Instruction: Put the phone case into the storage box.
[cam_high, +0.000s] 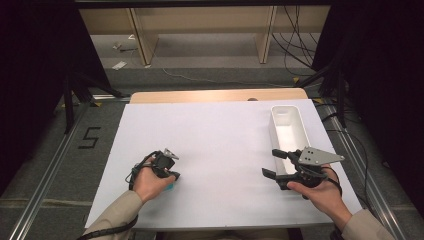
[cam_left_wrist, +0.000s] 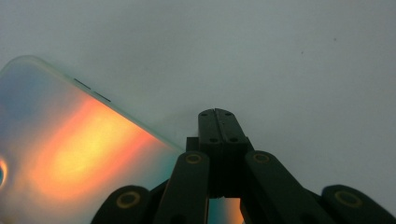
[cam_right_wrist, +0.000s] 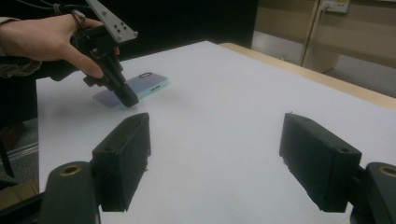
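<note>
L claw (cam_left_wrist: 218, 114) is clenched tight, jaws pressed together w/ nothing between them, tip pointing down at the sheet (cam_high: 220, 145). Phone (cam_left_wrist: 70, 154) lies flat just to the side of that tip in the left gripper view, its edge running right up beside the jaws; in the right gripper view the closed tip sits at the phone's near edge, can't tell if it's touching. So I read this as a nudge, not a pick: I'm using the closed tip as a pusher to slide the phone across the sheet.

To do it well, I keep the tip low, contact on the phone's side edge near its middle so it slides straight, not spinning. Slow and level, no pressing down, or the tip rides up onto the case.

R claw (cam_right_wrist: 215, 154) is released, jaws wide apart, nothing in them, hovering over bare sheet w/ the tray (cam_high: 289, 127) right behind it. I keep it parked, ready to take the phone once it's over. Risk, imo: phone pivots away from the tip.
</note>
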